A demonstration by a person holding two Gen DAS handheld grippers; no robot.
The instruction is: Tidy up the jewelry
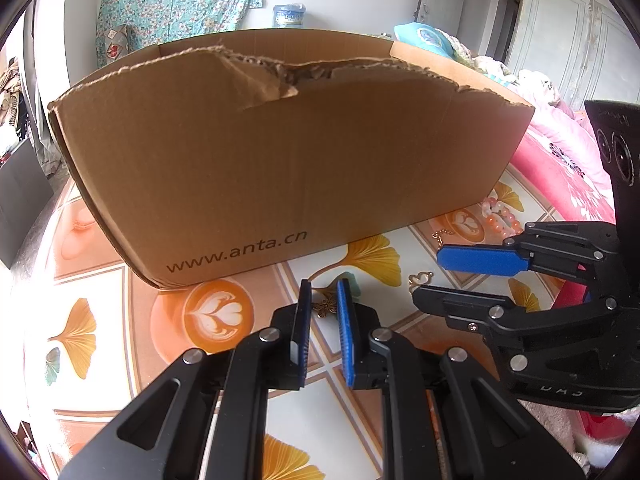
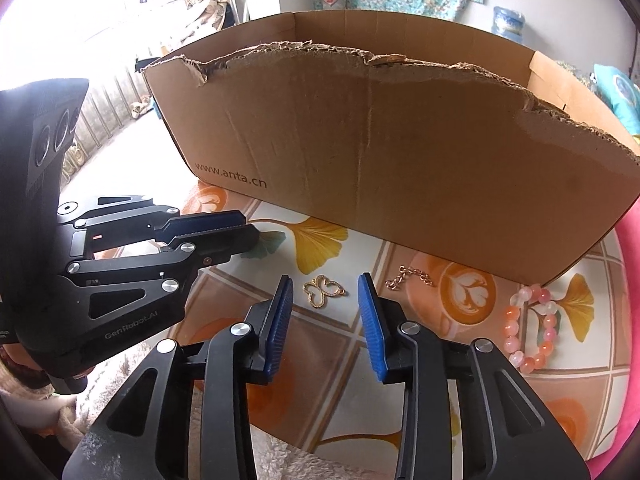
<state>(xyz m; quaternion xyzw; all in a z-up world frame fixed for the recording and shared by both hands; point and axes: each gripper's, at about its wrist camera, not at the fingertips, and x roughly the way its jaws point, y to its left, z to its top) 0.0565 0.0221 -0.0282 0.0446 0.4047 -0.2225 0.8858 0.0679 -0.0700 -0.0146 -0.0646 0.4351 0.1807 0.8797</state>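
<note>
Your right gripper (image 2: 325,289) has its fingers apart, nothing pinched; the gold butterfly charm (image 2: 323,289) lies on the worktop (image 2: 340,412) between their tips, just in front of the torn cardboard box (image 2: 400,152). Your left gripper (image 1: 323,300) holds its fingers nearly together around a small bronze flower charm (image 1: 326,307) (whether they actually pinch it you cannot tell). A gold chain (image 2: 410,277) lies at the box's foot, and a pink bead bracelet (image 2: 534,326) sits near the box's right end.
</note>
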